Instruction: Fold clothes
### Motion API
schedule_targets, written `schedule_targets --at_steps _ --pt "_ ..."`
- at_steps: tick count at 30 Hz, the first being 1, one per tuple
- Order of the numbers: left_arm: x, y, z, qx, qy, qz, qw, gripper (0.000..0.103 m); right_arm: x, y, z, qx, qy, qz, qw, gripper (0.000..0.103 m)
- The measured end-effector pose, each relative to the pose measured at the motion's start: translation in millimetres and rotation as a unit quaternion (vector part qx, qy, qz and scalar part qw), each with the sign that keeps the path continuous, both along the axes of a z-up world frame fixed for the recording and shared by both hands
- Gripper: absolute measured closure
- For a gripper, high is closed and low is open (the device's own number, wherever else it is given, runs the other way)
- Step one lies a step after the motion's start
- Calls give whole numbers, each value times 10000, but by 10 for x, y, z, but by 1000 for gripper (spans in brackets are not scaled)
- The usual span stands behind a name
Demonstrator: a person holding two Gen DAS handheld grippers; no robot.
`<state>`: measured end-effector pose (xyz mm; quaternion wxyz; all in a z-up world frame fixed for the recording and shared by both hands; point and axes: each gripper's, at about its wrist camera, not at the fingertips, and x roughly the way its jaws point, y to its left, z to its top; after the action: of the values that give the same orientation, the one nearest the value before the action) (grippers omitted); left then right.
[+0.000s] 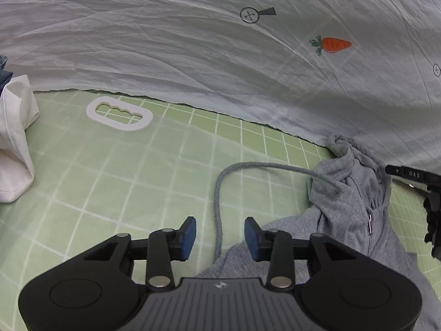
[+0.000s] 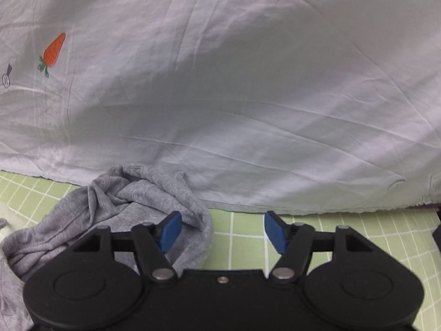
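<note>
The grey hoodie (image 1: 350, 209) is lying bunched on the green checked sheet (image 1: 110, 182) beside the white quilt (image 1: 193, 55), its drawstring (image 1: 220, 193) trailing loose, so I am judging the folding barely begun. I am holding the left hand-held gripper (image 1: 220, 238) and right hand-held gripper (image 2: 222, 231) open, gripping nothing.
</note>
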<state>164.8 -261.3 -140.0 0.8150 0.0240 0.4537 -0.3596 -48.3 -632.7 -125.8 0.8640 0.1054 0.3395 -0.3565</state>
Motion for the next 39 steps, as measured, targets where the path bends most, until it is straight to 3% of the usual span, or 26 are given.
schedule_targets --at_steps 3,7,8,9,10,11,14,19,24,27,29,31,33,35,39 --pt "29 -156 -44 239 -17 -166 9996 58 -224 173 41 112 -46 -66 9999 30" --pt "-26 -356 -116 706 -394 -199 9965 61 -488 433 31 145 -20 -348 9993 20" --pt "-30 -396 -124 809 -476 -178 9954 67 -552 481 20 177 -16 -446 9988 20" --pt "-35 -432 -136 929 -587 -154 9938 88 -613 517 7 220 -12 -543 9983 19" --pt "-30 -441 -139 1009 -669 -151 9925 100 -679 556 1 271 -5 -620 9977 19" --pt "-23 -447 -141 1085 -747 -151 9912 100 -749 595 -1 327 4 -683 9971 19" --pt "54 -376 -126 843 -366 -104 9957 100 -939 685 -28 466 13 -880 9950 19" --pt "-142 -194 307 -182 272 27 9995 100 -1265 838 -41 515 18 -1122 9924 19" --pt "-554 -228 670 -1238 1010 -248 9868 100 -1539 939 -40 615 -8 -1322 9893 19" --pt "-899 -346 803 -1640 1132 -550 9784 100 -1712 1015 10 648 -131 -1456 9871 19" --pt "-1088 -408 812 -1723 1206 -616 9757 99 -1814 1079 54 614 -186 -1489 9868 19" --pt "-1245 -442 758 -1733 1467 -625 9719 91 -1914 1153 88 585 -214 -1498 9867 19" --pt "-1363 -427 691 -1469 1659 -639 9731 64 -2037 1244 111 598 -237 -1516 9863 18" --pt "-1458 -347 654 -1087 1525 -615 9804 55 -2162 1359 129 624 -252 -1498 9864 17" --pt "-1621 92 641 -552 1107 -242 9920 47 -2411 1669 120 665 -191 -1339 9886 11"
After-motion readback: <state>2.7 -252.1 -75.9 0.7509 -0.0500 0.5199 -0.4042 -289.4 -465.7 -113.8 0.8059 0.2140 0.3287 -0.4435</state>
